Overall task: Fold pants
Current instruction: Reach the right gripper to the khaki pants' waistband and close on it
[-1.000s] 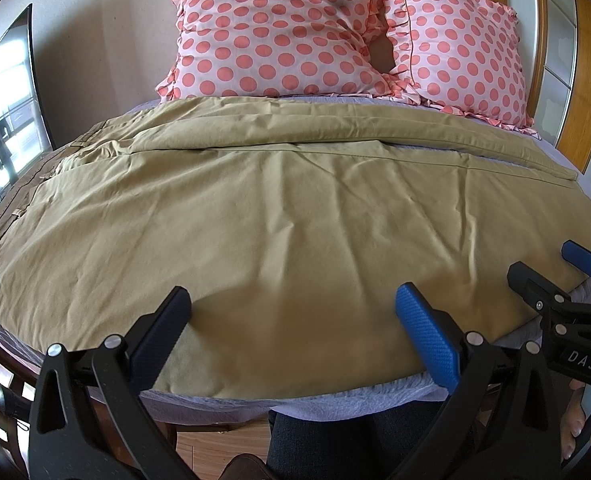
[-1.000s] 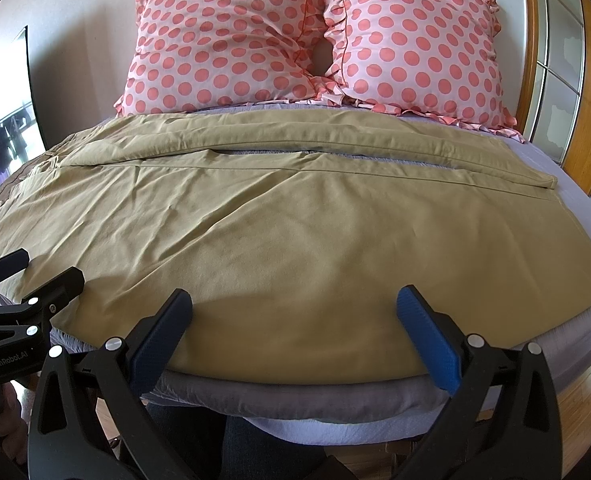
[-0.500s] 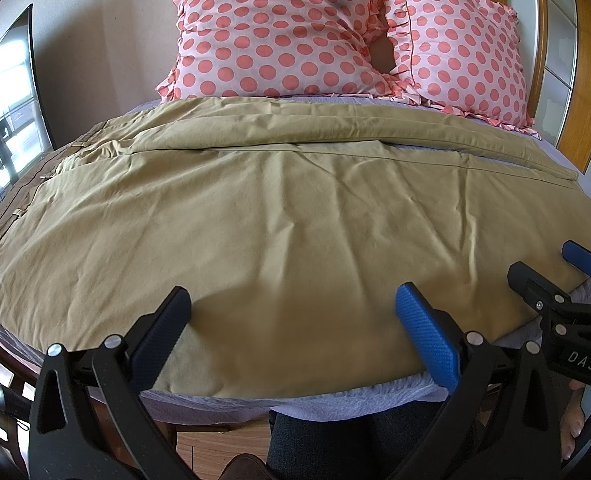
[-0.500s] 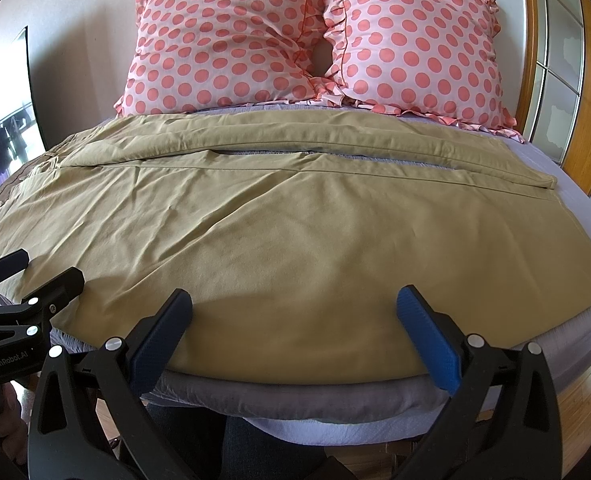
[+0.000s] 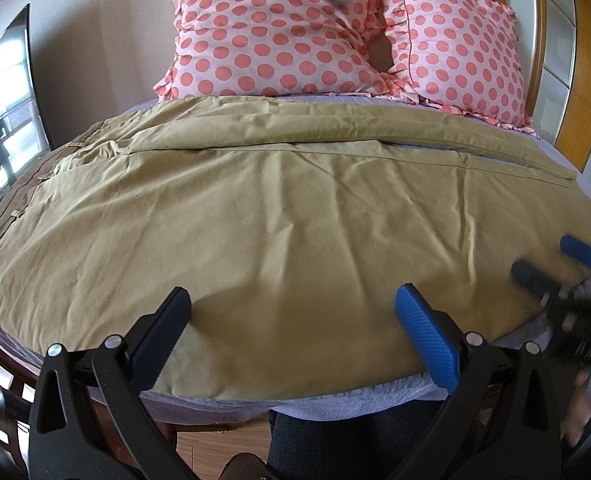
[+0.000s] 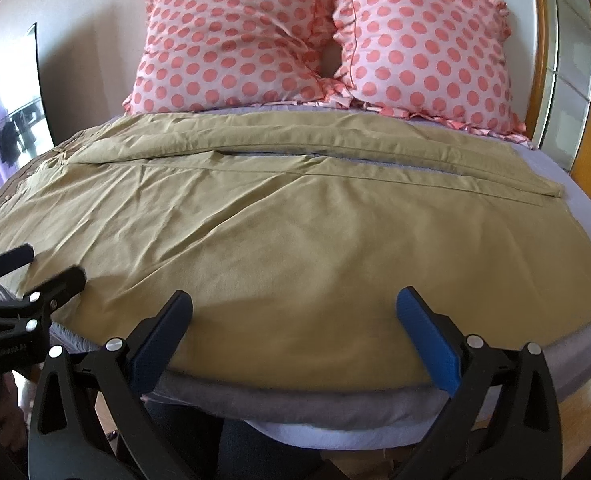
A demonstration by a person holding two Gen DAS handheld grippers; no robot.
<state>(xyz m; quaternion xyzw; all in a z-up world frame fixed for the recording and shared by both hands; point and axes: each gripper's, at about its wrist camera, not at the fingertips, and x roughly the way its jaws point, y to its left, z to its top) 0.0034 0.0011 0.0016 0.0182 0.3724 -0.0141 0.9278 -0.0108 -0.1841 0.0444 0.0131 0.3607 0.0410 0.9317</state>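
Note:
Khaki pants (image 5: 279, 216) lie spread flat across the bed, waistband at the left, legs running to the right; they also fill the right wrist view (image 6: 295, 232). My left gripper (image 5: 295, 324) is open and empty, hovering over the near leg close to the bed's front edge. My right gripper (image 6: 295, 328) is open and empty over the same near edge, further right. The right gripper shows blurred at the right of the left wrist view (image 5: 551, 264). The left gripper shows at the left of the right wrist view (image 6: 31, 268).
Two pink polka-dot pillows (image 5: 279, 28) (image 6: 423, 48) lean against the wall at the bed's head. A wooden frame (image 5: 583, 72) stands at the right. A lavender sheet (image 6: 575, 184) covers the bed. The person's legs (image 5: 335, 440) are at the front edge.
Both grippers have moved slightly forward over the near edge of the pants. The right gripper is blurred with motion. The pants have not moved.

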